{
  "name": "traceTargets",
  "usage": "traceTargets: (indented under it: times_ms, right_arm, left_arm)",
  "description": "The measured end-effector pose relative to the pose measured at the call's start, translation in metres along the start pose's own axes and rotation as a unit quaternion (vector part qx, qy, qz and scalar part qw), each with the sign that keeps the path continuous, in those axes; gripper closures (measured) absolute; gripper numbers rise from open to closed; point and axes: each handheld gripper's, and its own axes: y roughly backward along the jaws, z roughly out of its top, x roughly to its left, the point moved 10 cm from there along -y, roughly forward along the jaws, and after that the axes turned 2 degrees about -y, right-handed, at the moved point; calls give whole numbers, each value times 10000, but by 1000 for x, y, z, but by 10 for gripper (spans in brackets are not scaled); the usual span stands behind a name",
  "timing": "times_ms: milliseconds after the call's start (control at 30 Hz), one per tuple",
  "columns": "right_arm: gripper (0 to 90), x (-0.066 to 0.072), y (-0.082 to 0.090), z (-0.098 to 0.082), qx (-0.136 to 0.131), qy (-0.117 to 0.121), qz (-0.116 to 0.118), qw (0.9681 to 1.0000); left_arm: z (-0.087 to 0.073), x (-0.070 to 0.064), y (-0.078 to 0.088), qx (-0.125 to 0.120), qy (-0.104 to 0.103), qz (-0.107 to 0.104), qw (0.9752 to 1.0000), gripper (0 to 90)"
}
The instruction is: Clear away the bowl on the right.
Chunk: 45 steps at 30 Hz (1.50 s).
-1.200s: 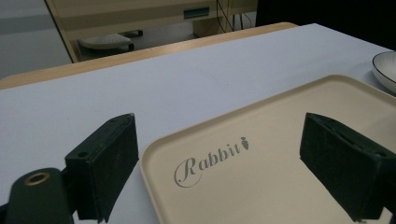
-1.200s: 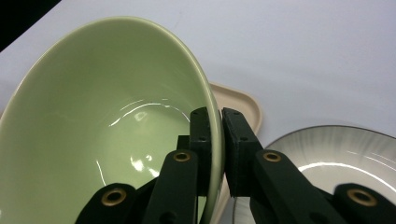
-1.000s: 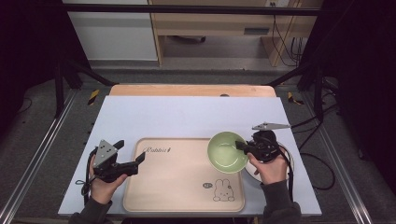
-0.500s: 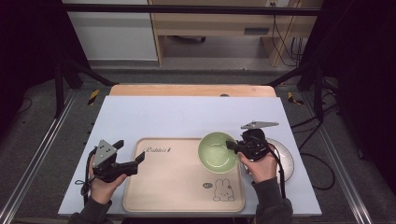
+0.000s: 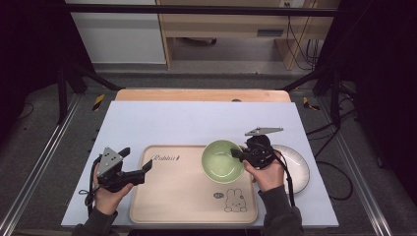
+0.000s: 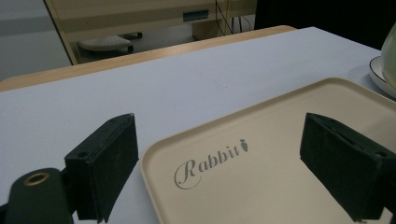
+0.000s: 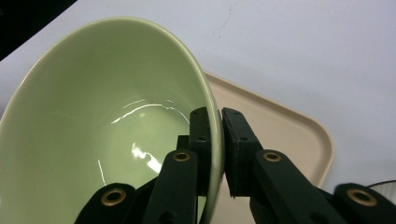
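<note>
The right gripper [image 5: 237, 154] pinches the rim of the green bowl [image 5: 222, 160] between its jaws, over the tray [image 5: 177, 196] at its 2 o'clock corner. The left gripper [image 5: 146, 167] is spread wide at the tray's 9 o'clock edge, holding nothing.

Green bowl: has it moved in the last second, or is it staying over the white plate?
Yes. The green bowl, pinched by the right gripper, has shifted left off the white plate and over the tray.

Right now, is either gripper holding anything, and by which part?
The right gripper is shut on the green bowl, pinching its rim, one jaw inside and one outside. The left gripper is open and holds nothing, with its jaws at the tray.
</note>
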Motion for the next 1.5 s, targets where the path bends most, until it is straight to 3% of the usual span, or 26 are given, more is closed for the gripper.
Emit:
traceTargets:
  times_ms: [700, 1500]
  right_arm:
    - [832, 23, -31, -5, 306, 161, 165, 9993]
    - [832, 38, -58, -14, 560, 252, 233, 9978]
  left_arm:
    - [1, 0, 1, -24, -7, -3, 10000, 111]
    - [1, -1, 1, -15, -24, -10, 10000, 111]
